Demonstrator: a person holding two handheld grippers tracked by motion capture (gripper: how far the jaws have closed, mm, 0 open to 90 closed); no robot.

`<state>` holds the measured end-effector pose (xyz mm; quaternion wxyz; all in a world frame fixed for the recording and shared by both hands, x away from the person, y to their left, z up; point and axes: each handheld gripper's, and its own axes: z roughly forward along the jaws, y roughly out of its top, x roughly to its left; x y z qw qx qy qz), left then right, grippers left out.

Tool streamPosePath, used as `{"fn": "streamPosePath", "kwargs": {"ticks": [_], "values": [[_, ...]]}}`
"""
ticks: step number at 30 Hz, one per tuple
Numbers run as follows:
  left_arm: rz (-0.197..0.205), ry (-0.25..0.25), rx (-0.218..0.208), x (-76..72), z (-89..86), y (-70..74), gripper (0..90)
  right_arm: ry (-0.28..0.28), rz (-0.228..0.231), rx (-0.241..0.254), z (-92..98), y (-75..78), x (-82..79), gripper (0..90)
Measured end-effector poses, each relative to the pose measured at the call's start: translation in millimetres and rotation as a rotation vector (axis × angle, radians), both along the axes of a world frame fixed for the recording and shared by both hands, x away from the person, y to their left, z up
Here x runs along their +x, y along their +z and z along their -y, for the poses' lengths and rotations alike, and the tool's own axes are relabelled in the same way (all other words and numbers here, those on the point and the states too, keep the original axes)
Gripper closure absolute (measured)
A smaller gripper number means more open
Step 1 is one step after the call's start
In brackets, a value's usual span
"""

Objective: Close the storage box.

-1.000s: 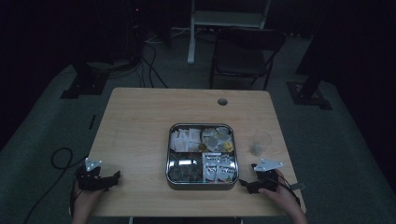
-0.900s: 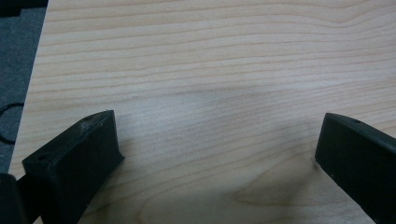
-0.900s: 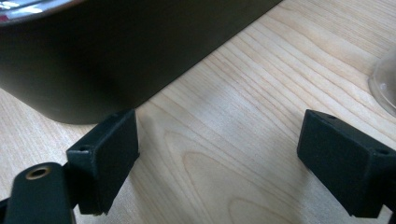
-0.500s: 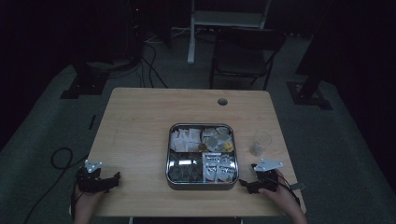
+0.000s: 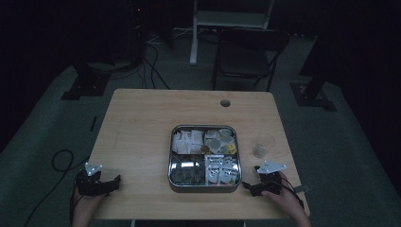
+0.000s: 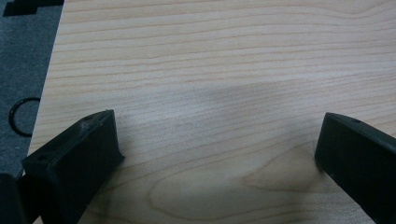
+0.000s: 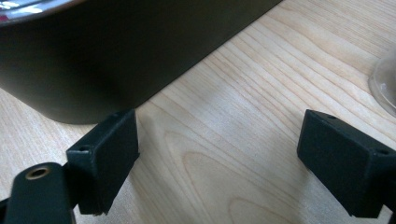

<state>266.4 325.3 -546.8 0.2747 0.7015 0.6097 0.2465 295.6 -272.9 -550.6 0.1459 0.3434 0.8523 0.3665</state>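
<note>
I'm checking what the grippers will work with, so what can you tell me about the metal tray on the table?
The metal tray is a shiny, rounded-corner square tin with raised walls, split into four compartments. The far two hold white packets and small round items, the near-right one printed sachets, the near-left one dark pieces. It sits flat on the wooden table, right of centre. The right gripper rests just beside its near-right corner, jaws open; in the right gripper view its dark wall looms close.

Bare table (image 5: 142,137) lies left of the metal tray (image 5: 204,185); a cup (image 5: 263,144), probably glass, crowds its right.
</note>
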Motion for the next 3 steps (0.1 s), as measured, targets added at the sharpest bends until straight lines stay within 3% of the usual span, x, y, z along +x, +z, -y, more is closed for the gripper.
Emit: {"fn": "streamPosePath", "kwargs": {"ticks": [3], "values": [[0.0,0.001,0.0,0.0,0.0,0.0,0.5,0.0,0.0,0.0,0.0,0.0,0.0,12.1]]}}
